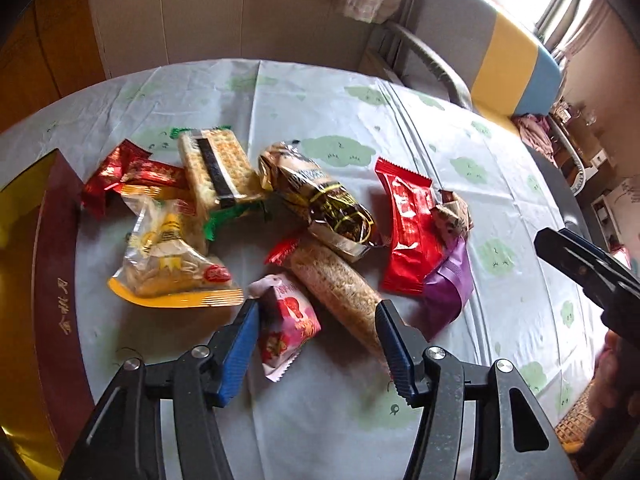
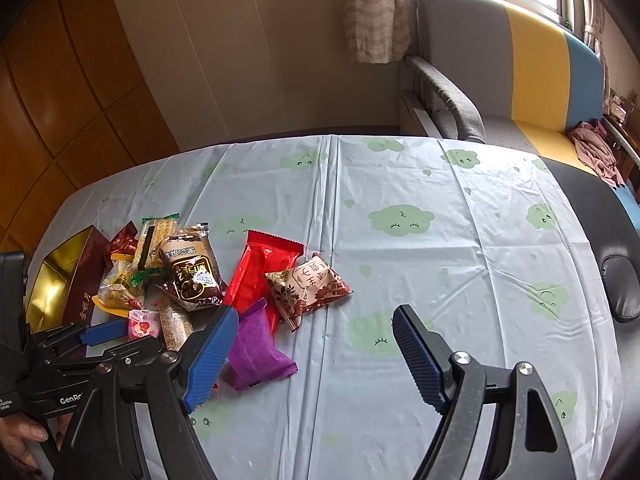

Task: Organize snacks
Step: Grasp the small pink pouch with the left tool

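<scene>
Pink packet [image 1: 288,320] btwn left tongs [image 1: 316,312] — untouched.

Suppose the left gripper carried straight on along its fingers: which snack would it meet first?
Most likely the small pink packet, lying between the left gripper's open fingers beside the long oat bar. Depth is hard to judge, so the bar may touch almost together.

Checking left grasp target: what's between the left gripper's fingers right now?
In the left wrist view, the left gripper straddles the small pink snack packet and the near end of the oat bar; pads not pressing either.
</scene>
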The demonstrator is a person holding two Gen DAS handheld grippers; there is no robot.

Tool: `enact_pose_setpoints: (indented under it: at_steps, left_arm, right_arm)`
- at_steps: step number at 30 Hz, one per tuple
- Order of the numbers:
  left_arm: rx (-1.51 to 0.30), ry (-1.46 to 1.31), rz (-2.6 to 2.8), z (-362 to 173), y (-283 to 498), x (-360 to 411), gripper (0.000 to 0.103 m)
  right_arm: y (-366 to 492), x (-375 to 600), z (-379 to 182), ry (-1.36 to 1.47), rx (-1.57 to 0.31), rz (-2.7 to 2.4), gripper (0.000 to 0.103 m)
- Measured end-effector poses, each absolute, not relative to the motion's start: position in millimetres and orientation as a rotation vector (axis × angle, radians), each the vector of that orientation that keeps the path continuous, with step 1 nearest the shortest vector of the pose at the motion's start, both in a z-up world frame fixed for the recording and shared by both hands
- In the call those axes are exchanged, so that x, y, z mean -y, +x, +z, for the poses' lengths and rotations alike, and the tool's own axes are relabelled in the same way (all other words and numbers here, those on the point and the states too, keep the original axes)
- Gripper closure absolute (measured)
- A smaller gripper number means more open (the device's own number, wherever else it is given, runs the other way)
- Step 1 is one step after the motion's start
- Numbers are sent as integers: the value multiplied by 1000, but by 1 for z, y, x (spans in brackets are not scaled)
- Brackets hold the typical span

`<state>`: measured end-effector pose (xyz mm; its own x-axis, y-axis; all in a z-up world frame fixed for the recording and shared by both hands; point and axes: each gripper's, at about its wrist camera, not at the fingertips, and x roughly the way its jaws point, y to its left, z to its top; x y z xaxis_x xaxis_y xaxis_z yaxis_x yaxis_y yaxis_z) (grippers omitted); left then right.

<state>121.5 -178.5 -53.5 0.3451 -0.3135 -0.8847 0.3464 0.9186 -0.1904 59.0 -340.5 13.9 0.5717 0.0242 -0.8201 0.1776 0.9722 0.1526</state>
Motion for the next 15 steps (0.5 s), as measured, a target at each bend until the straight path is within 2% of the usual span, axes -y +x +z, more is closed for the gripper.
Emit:
enact_pose_setpoints:
  at_steps: [10,15]
  left_arm:
    - [-1230,-56,-388,-77,111,126,48]
    - [-1214,-22,-397,-72,119,136,52]
  right_arm:
    - [60,337,12,210,-974,-81,22]
    - [61,338,10,213,-982,-80,22]
